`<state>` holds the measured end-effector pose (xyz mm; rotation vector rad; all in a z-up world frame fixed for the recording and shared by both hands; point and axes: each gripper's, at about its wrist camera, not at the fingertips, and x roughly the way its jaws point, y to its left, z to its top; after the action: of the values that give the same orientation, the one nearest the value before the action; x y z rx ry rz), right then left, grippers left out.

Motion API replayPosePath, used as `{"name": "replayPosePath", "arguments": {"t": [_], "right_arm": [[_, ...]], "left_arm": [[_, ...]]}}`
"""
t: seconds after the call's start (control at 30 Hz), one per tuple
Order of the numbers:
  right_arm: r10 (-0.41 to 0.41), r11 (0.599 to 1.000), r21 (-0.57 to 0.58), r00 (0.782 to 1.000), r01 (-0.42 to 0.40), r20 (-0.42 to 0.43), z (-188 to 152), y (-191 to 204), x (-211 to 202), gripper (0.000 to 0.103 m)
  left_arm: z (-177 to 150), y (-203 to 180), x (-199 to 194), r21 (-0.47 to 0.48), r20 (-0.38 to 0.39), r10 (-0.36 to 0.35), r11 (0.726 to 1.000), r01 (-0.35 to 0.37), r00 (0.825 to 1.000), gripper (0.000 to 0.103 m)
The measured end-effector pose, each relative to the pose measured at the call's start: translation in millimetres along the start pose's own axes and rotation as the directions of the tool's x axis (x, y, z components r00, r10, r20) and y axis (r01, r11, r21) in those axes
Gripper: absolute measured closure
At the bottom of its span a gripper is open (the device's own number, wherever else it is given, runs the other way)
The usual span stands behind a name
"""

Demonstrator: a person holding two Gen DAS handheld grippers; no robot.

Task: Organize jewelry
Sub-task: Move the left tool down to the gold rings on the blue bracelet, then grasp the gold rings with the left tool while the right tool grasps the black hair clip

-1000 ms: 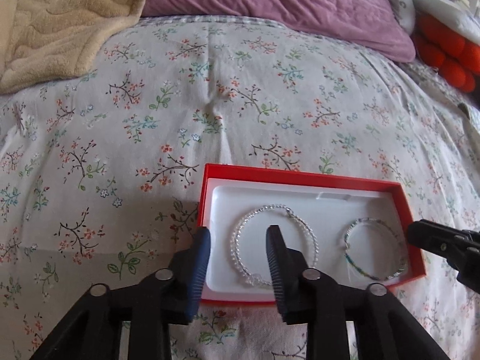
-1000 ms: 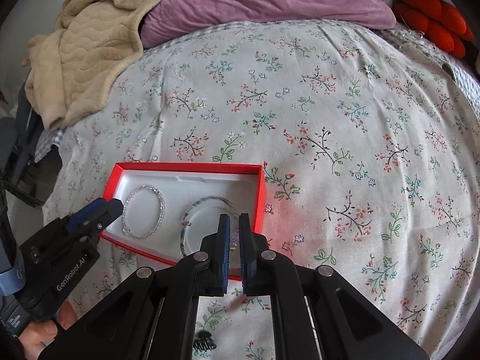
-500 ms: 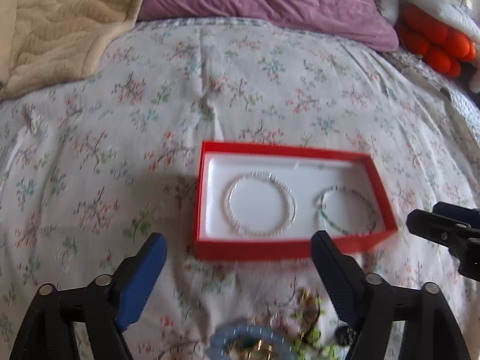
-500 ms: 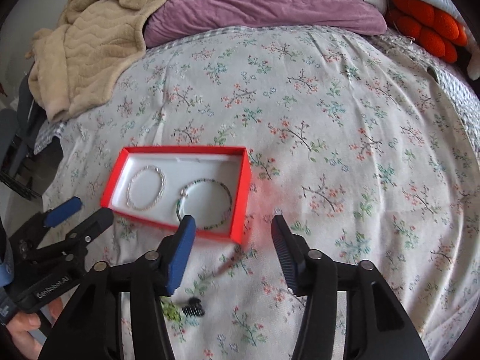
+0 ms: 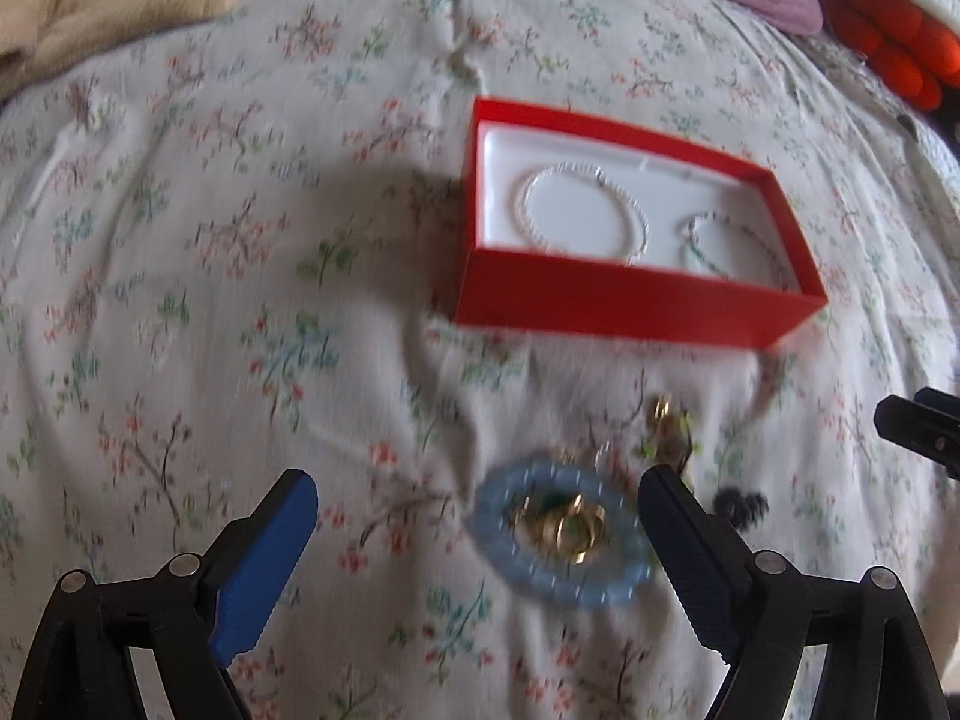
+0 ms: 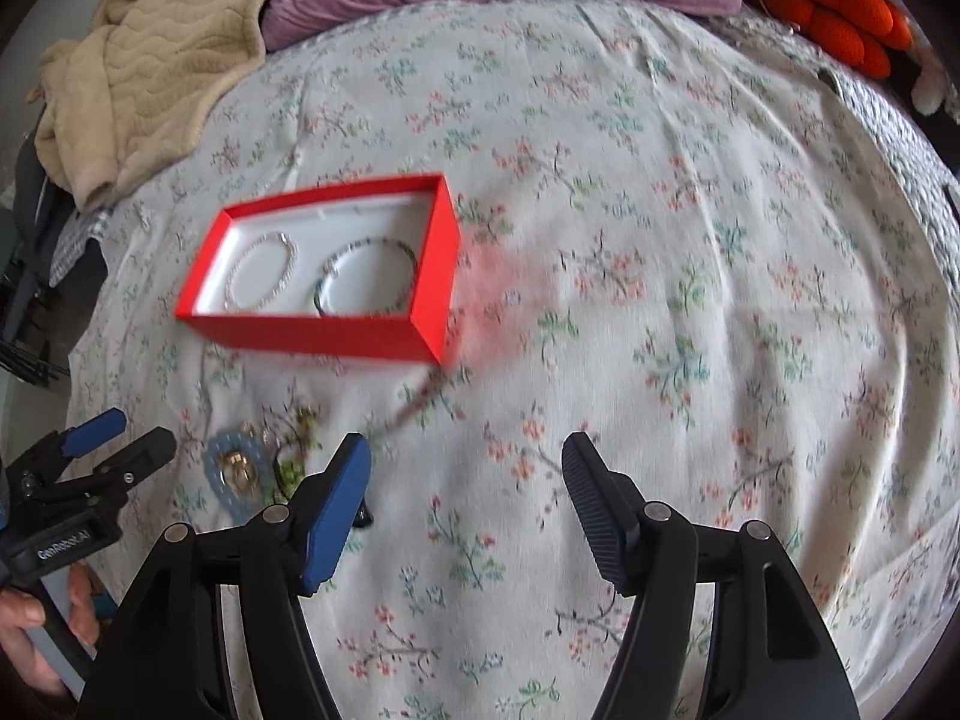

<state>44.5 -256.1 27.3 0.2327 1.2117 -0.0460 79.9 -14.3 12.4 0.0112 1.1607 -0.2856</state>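
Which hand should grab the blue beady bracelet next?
Probably the left. The blue bracelet lies on the bedspread right between the left gripper's opening jaws. The right gripper, also opening, points at bare cloth beside it.

Two black plastic claws: the left claw (image 5: 477,546) and right claw (image 6: 468,501) each have ribbed blue finger pads (image 6: 336,504), silver screws, and angular black arms. White "GenRobot.AI" lettering marks one body, lower left.
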Motion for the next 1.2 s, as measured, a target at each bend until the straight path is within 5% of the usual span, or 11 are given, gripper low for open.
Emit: {"name": "replayPosePath", "arguments": {"t": [0.57,0.9,1.07,1.2], "right_arm": [[-0.050,0.995,-0.087,0.993,0.040,-0.110,-39,19,30,0.034],[-0.043,0.996,-0.082,0.993,0.033,-0.114,-36,25,32,0.034],[-0.038,0.997,-0.078,0.993,0.029,-0.114,-35,26,33,0.034],[-0.036,0.997,-0.077,0.993,0.027,-0.116,-34,27,33,0.034]], "left_arm": [[-22,27,12,-0.060,-0.066,-0.050,0.997,0.046,0.997,0.015],[-17,-9,13,-0.001,-0.074,-0.213,0.977,0.214,0.974,0.076],[-17,-28,25,0.015,-0.094,-0.196,0.980,0.198,0.976,0.080],[-13,-40,37,0.002,-0.092,-0.104,0.994,0.105,0.990,0.079]]}}
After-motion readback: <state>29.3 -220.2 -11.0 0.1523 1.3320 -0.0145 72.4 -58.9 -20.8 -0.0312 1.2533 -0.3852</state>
